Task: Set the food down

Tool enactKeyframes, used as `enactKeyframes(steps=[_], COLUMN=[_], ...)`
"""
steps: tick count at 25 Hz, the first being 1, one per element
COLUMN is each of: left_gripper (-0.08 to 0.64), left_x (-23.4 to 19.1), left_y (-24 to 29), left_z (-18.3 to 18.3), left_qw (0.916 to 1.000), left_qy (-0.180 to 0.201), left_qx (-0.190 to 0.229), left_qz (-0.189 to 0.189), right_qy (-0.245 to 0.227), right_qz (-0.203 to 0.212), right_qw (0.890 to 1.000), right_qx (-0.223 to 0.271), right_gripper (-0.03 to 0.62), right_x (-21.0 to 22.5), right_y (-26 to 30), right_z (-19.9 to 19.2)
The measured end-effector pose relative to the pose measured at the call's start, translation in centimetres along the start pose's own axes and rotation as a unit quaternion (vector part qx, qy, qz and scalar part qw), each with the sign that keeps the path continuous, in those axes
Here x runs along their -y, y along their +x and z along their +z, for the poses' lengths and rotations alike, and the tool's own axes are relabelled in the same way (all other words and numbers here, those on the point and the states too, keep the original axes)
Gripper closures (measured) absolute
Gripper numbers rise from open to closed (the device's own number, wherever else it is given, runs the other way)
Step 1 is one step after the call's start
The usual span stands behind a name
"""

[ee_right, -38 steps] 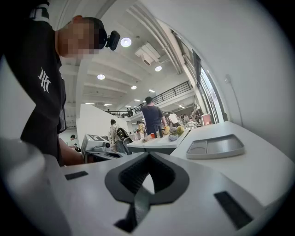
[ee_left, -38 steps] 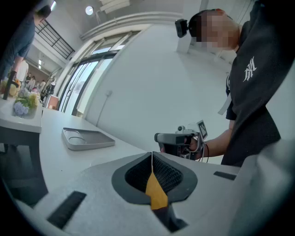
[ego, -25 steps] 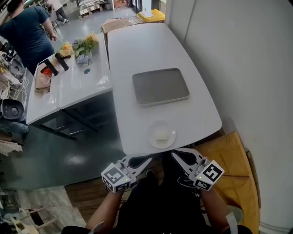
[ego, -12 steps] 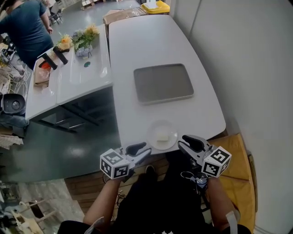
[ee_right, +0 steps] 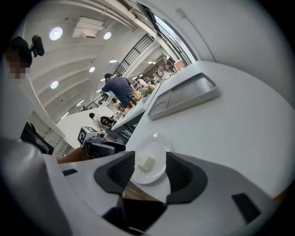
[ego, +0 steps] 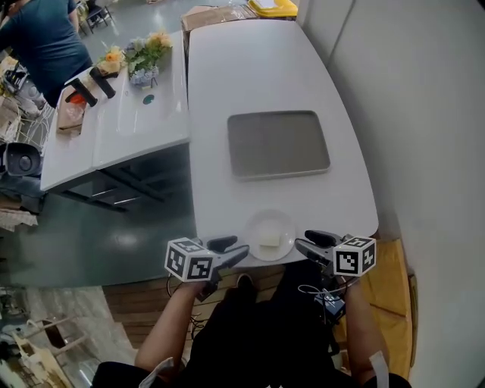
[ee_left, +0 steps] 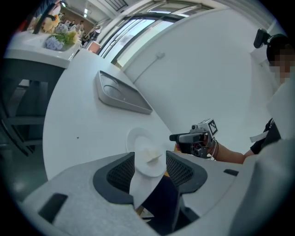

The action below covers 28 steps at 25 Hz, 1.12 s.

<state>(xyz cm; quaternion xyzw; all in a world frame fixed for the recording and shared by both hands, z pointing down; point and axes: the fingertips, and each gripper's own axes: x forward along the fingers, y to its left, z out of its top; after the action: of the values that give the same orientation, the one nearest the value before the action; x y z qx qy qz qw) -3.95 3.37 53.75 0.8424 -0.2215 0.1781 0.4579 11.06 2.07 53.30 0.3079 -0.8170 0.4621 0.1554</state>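
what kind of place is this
Likely a large indoor lab or workshop hall, not a home: long white tables, a bare grey floor, and a high ceiling with round lights; a person stands by cluttered gear.

I seem to be in a big open work hall, more a lab or workshop than a home. My white desk (ego: 265,76) stands beside a second desk (ego: 129,129) on a bare grey floor (ego: 98,242). A cardboard box (ego: 216,14) and a yellow bin (ego: 273,6) sit at the far end. Equipment (ego: 19,159) clutters the left side, where a person in a dark blue shirt (ego: 42,42) stands. Round ceiling lights (ee_right: 56,33) shine from a high white ceiling, near a dark railing (ee_right: 138,50).
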Motion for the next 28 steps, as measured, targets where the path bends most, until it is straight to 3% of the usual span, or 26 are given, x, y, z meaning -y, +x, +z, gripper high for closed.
enactKeyframes(steps=[6,10,17,28], left_gripper=[0.376,0.377,0.377,0.391], left_x=[-1.5,-2.3,-3.0,-3.1], left_y=[1.3,2.2,3.1,4.0], left_z=[-0.2,-0.4,-1.1,-1.2], left_qw=[0.9987,0.9974,0.9939,0.9925], left_qy=[-0.026,-0.021,-0.016,-0.031], left_qx=[-0.043,-0.065,-0.104,-0.114], left_qz=[0.009,0.023,0.032,0.03], right_qy=[0.045,0.057,0.062,0.109], right_qz=[-0.001,-0.001,-0.002,0.026], right_qw=[0.997,0.994,0.991,0.986], right_qx=[-0.061,-0.09,-0.117,-0.123], right_gripper=[0.41,0.41,0.41,0.423], right_x=[2.0,2.9,3.2,2.8], right_y=[2.0,2.7,3.6,4.5], right_z=[-0.8,-1.2,-1.6,-2.4])
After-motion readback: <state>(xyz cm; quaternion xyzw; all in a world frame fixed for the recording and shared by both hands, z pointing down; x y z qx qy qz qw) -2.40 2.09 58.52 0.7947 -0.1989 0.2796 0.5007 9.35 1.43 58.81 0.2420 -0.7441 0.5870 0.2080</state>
